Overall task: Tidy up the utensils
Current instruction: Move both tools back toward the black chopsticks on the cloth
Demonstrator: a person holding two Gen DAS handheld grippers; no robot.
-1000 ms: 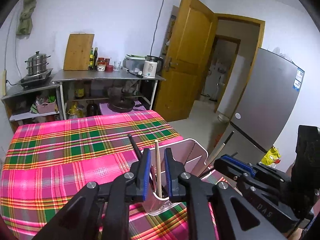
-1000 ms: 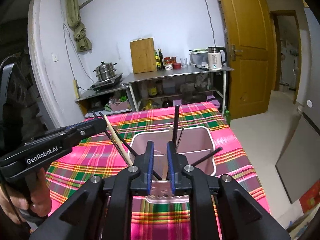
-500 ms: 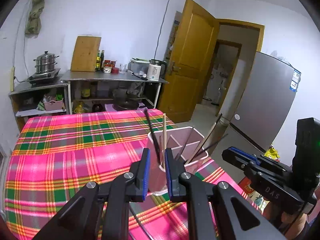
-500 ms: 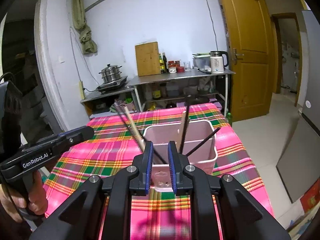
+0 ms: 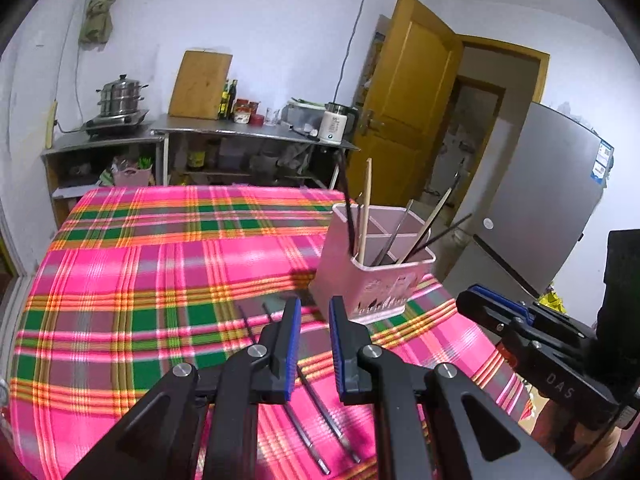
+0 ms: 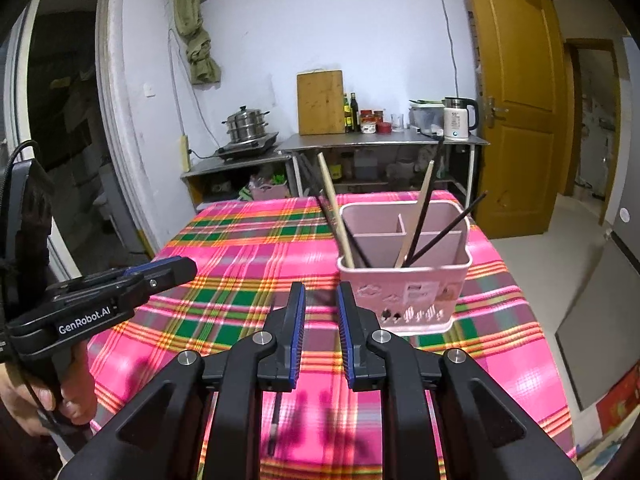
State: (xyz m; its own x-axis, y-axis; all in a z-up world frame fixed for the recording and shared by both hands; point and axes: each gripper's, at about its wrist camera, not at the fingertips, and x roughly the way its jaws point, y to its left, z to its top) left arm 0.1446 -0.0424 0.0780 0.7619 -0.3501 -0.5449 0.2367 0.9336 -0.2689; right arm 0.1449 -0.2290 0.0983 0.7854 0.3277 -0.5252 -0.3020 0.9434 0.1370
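Observation:
A pink divided utensil holder (image 5: pixel 376 280) (image 6: pixel 404 292) stands upright near the right edge of the plaid-covered table, with several dark and wooden chopsticks leaning in it. Two dark chopsticks (image 5: pixel 320 404) lie flat on the cloth under my left gripper (image 5: pixel 314 344); its pads stand a narrow gap apart with nothing between them. My right gripper (image 6: pixel 320 336) hovers in front of the holder, also slightly open and empty. One dark chopstick (image 6: pixel 276 408) shows on the cloth below it. A hand (image 6: pixel 40 396) holds the left gripper (image 6: pixel 176 272), to the left of the right one (image 5: pixel 476 304).
The table's plaid cloth (image 5: pixel 140 280) stretches left and back from the holder. Behind it a steel counter (image 6: pixel 384 142) carries a cutting board, bottles and a white kettle (image 6: pixel 456 120); a steamer pot (image 5: pixel 120 96) sits on a lower shelf. A yellow door and a grey fridge (image 5: pixel 540 200) stand to the right.
Both grippers have drawn back from above the holder toward the table's near side. The holder now stands ahead of them, and the loose chopsticks on the cloth have come into view.

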